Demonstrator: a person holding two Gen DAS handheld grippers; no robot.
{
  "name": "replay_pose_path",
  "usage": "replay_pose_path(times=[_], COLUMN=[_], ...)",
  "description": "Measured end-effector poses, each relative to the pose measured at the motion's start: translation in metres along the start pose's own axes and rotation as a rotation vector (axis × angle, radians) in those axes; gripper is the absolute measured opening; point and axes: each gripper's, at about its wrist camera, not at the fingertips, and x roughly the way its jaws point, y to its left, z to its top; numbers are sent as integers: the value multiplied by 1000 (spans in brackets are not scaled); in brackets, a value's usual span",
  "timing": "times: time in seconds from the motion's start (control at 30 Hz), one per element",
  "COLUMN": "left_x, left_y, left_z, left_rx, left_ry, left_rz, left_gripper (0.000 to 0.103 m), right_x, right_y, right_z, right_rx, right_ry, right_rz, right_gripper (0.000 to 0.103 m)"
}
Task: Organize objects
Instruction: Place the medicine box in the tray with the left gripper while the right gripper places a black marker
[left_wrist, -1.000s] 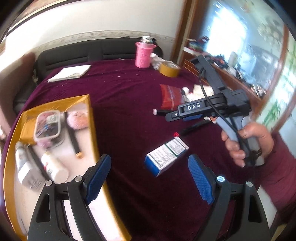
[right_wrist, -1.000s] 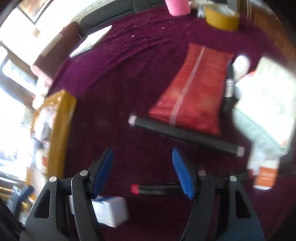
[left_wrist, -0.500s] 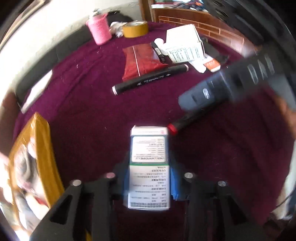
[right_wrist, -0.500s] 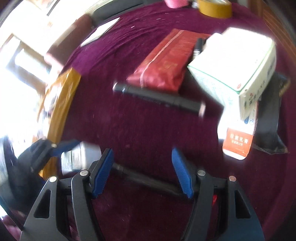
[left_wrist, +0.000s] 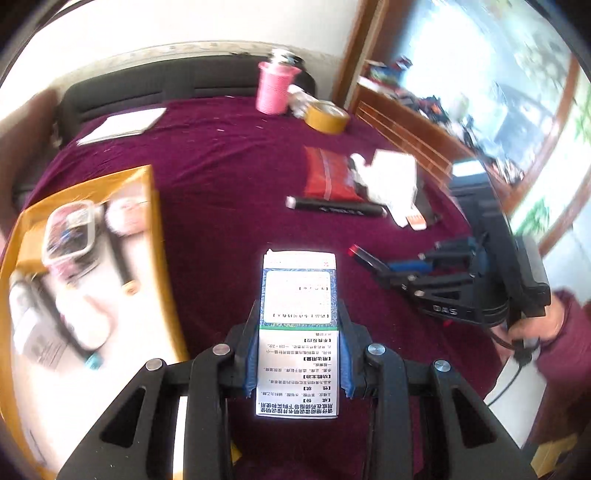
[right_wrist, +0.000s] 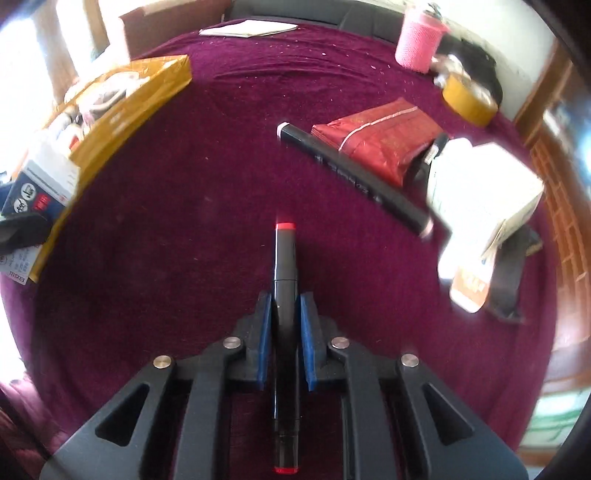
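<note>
Maroon cloth (right_wrist: 184, 240) covers table. Left gripper (left_wrist: 298, 354) clamps white medicine box (left_wrist: 298, 332), blue pads pressed on both sides, just right of yellow tray (left_wrist: 162, 266). Right gripper (right_wrist: 284, 332), jaws just closed, grips black red-tipped marker (right_wrist: 284, 266) lengthwise. Second marker (right_wrist: 354, 177) lies beside red pouch (right_wrist: 384, 140).

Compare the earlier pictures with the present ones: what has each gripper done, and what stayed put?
The left gripper closed on the medicine box. The right gripper swung over the red-capped marker and has just closed on it. The yellow tray, red pouch and tape roll kept their places.
</note>
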Motion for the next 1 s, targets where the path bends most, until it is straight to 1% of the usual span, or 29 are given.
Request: replay_pose_path(times=[0.07, 0.17, 0.27, 0.37, 0.43, 0.5, 0.6, 0.67, 0.7, 0.77, 0.8, 0.93, 1.0], left_x=[-8, -21, -31, -35, -28, -20, -7, 1, 2, 4, 6, 20, 25], left_y=[13, 38, 71, 99, 110, 116, 126, 138, 142, 150, 153, 156, 154], left_z=[-3, -8, -10, -11, -7, -4, -1, -1, -1, 2, 3, 6, 5], left_rx=[-33, -89, -170, -245, -271, -283, -297, -334, -342, -358, -369, -416, -425], left_ry=[-18, -45, -63, -58, -44, -30, -15, 9, 5, 8, 7, 11, 9], left_rz=[7, 44, 84, 109, 114, 139, 179, 178, 176, 170, 153, 123, 139], left_gripper=[29, 29, 29, 29, 29, 29, 29, 29, 29, 29, 29, 29, 30], right_x=[-7, -26, -49, -61, -64, -65, -55, -51, -48, -44, -38, -1, 13], right_y=[-6, -12, -9, 7, 20, 38, 72, 90, 100, 118, 126, 135, 137], right_z=[-2, -6, -2, 14, 30, 47, 72, 86, 94, 105, 110, 135, 143], right_rx=[71, 167, 213, 214, 205, 180, 135, 108, 96, 70, 67, 126, 160], right_ry=[-27, -82, -143, -180, -194, -196, -176, -163, -155, -142, -124, -41, -13], right_rz=[66, 168, 271, 357, 406, 443, 493, 501, 506, 480, 459, 429, 408], right_gripper=[12, 12, 12, 12, 12, 12, 13, 13, 13, 14, 14, 13, 13])
